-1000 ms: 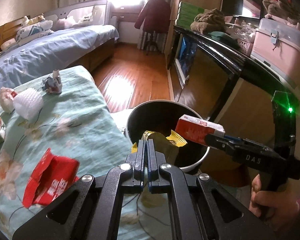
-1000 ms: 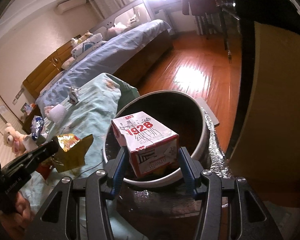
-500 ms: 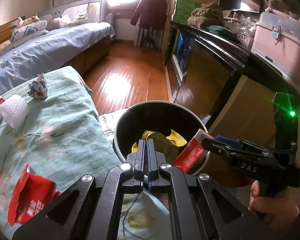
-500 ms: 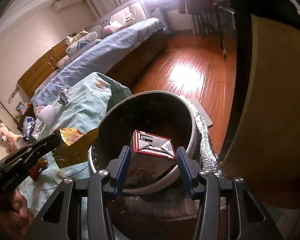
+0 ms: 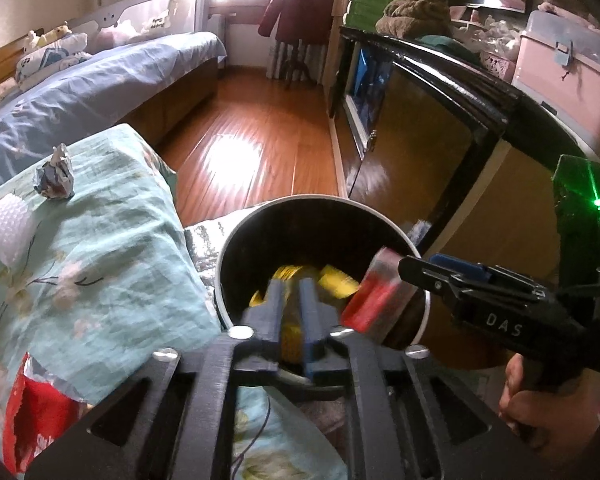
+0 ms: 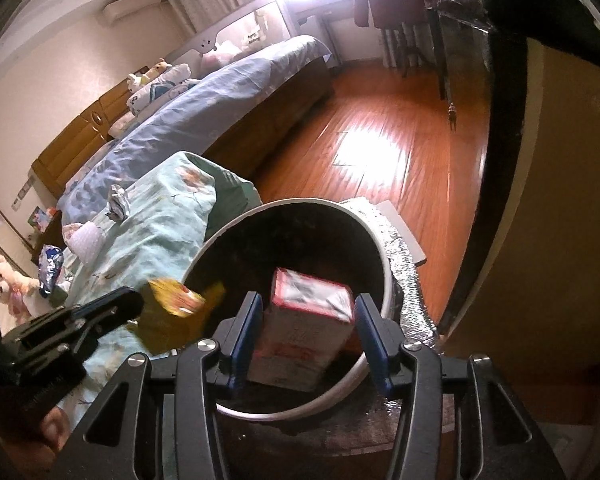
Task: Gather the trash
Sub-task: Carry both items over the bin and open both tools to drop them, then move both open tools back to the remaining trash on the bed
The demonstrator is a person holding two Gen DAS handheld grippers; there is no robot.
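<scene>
- Left tongs (image 5: 292, 308) are standing parted, a narrow gap showing between the blue pads where they were pinched shut a second ago; they are no longer gripping anything; right tongs (image 6: 306, 336) are standing a little wider than the carton between them, apparently no longer clamping it.
- Teal quilt (image 5: 112, 264) is filling the left half of both views.
- Round bin (image 5: 300, 202) is sitting low at centre, just beside the quilt's edge, under both tools.
- Milk carton (image 6: 304, 328) is smearing with blur while the pads beside it are staying sharp, so it is probably slipping down into the bin; a second ago it was being held level.
- Yellow wrapper (image 5: 336, 284) is likewise blurring inside the rim, probably dropping; both pieces are therefore as good as binned.
- Left view alone is showing a red packet (image 5: 36, 412) at lower left; crumpled foil (image 5: 56, 178) and white foam netting (image 5: 6, 232) are waiting on the quilt at left, well apart from the bin.
- Right view alone is showing a blue packet (image 6: 50, 266) at the far left edge, and the gap beside the carton.
</scene>
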